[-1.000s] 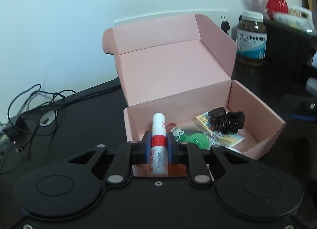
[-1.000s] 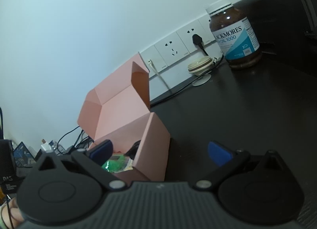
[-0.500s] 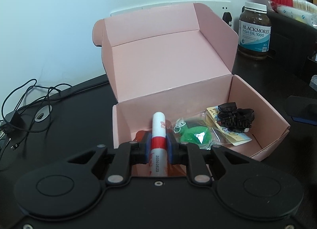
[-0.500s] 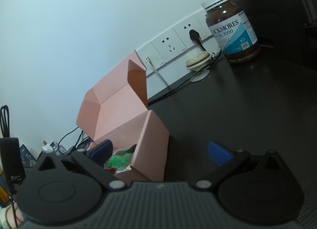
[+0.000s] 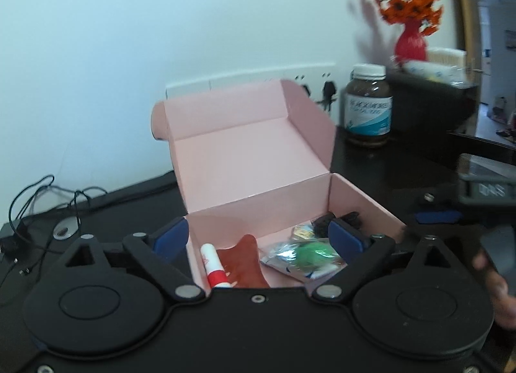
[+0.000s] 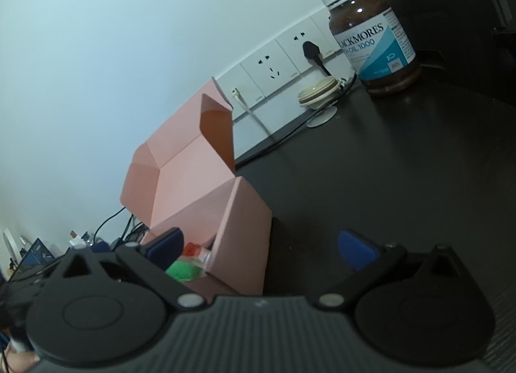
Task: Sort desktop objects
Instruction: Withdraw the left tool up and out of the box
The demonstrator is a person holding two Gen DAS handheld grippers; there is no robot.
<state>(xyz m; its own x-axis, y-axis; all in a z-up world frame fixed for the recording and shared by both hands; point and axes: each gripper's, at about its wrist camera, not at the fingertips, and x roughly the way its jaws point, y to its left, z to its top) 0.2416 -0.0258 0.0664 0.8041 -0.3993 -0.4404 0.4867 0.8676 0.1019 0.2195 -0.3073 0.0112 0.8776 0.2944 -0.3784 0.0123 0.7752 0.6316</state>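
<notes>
brown supplement bottle [image 6: 374, 40] by wall sockets [image 6: 274, 68] — red vase [image 5: 411, 42] of orange flowers behind.

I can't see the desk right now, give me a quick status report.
Left gripper opening, nothing between its fingers. Right gripper open, empty. Red-and-white tube lies inside the open pink cardboard box. Nothing in the way.

Pink cardboard box [image 5: 258, 163] on black desk, lid upright at 12 o'clock. Inside: white-and-red tube [image 5: 213, 266] at 8 o'clock, leaning on left wall; red piece [image 5: 243, 257] beside it; green item in clear bag [image 5: 311, 255] at 5 o'clock; black clip [image 5: 335, 220] at 3 o'clock.
</notes>
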